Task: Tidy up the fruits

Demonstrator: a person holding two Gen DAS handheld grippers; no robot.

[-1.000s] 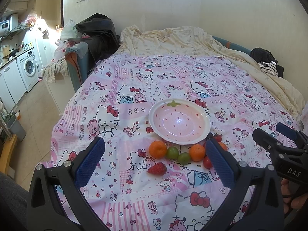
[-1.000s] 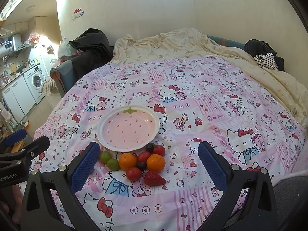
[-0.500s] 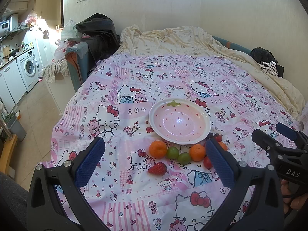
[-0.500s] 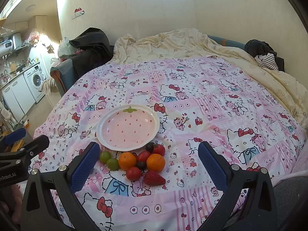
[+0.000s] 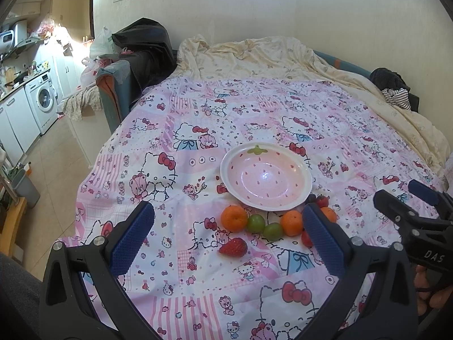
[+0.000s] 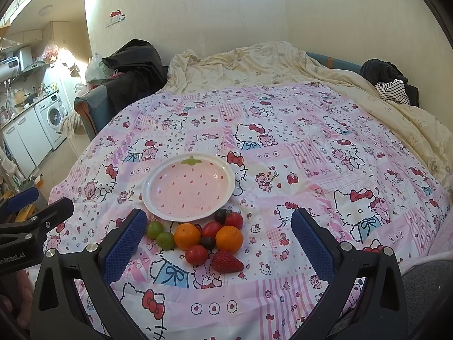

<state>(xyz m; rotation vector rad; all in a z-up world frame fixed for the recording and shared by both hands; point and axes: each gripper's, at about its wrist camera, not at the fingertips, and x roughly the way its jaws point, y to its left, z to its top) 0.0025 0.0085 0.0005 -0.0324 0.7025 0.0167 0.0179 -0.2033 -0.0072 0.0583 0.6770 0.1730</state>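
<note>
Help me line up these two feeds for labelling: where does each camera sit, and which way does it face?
Left wrist: on the left claw, open, looking forward over the bed at the strawberry plate; the right claw and a hand show at right.
Right wrist: on the right claw, open, facing the same way; the left claw shows at left.
Shared: plate, the fruit cluster, pink quilt.
</note>
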